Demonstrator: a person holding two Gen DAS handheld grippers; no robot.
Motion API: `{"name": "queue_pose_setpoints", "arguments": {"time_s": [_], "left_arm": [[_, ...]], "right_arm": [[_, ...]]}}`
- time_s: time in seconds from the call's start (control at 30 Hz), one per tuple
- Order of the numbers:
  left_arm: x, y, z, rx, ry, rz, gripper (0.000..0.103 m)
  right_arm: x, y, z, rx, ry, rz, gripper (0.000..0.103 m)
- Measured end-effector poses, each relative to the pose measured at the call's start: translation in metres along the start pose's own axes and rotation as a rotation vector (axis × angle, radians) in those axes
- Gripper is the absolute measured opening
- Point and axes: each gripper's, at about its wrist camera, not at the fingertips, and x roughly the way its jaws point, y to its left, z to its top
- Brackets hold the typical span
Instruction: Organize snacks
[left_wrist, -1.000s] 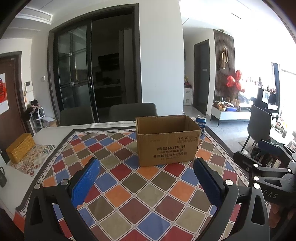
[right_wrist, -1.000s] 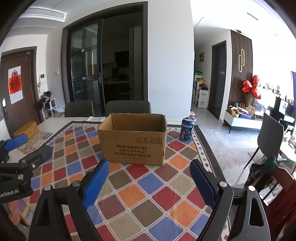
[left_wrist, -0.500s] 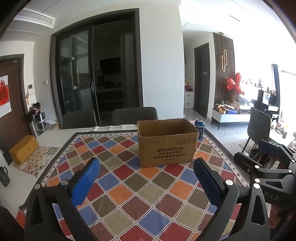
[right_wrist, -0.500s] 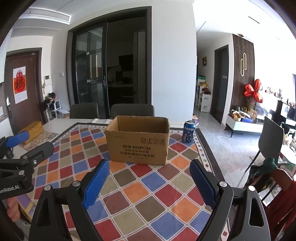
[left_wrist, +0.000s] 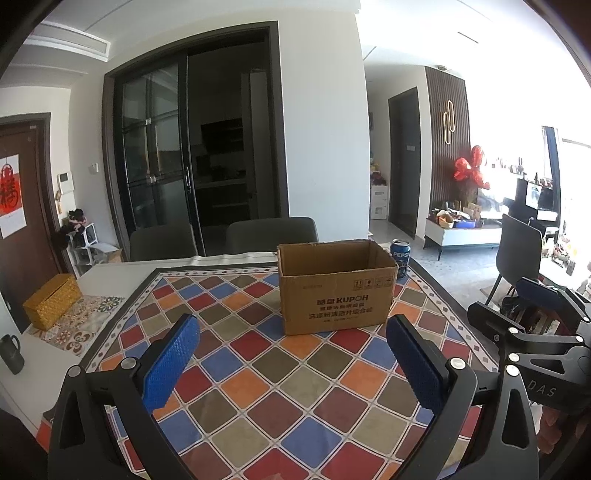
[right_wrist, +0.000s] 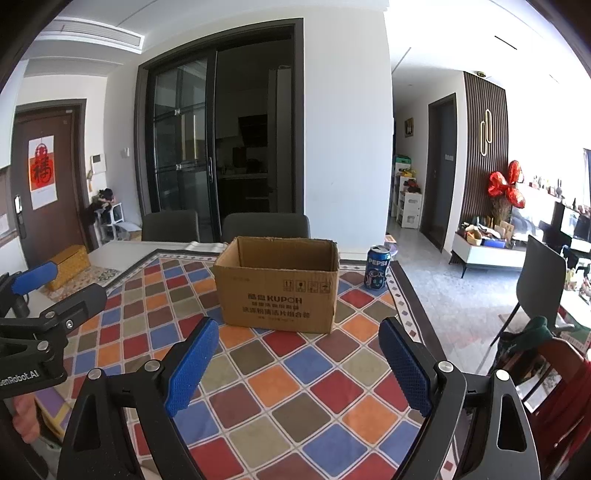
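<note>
An open brown cardboard box (left_wrist: 334, 291) (right_wrist: 279, 286) stands on the checkered tablecloth (left_wrist: 258, 376) (right_wrist: 295, 369), its top flaps gone and its inside hidden from both views. A blue Pepsi can (left_wrist: 400, 257) (right_wrist: 377, 267) stands just right of the box. My left gripper (left_wrist: 291, 336) hovers over the near part of the table, open, nothing between its blue pads. My right gripper (right_wrist: 295, 339) is beside it on the right, open and empty as well. In the left wrist view the right gripper (left_wrist: 532, 314) shows at the right edge; the left gripper (right_wrist: 55, 291) shows at the left edge of the right wrist view.
A yellow woven box (left_wrist: 51, 301) lies on a patterned mat at the table's left end, and a dark mug (left_wrist: 11, 354) stands near the left edge. Two grey chairs (left_wrist: 271, 234) stand behind the table. A dark chair (right_wrist: 539, 284) and a red one (right_wrist: 565, 369) stand to the right.
Both grippers have drawn back a little from the box, which looks smaller and farther in each view. Their jaws kept the same width.
</note>
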Motion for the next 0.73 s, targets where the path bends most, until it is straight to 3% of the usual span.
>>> {"name": "queue_pose_setpoints", "arguments": {"time_s": [0.73], "left_arm": [[-0.0008,-0.0005,0.0036,-0.008,0.007,-0.011,0.103]], "right_arm": [[-0.0037,0.0009,0.0000,0.002,0.007,0.000,0.089]]}}
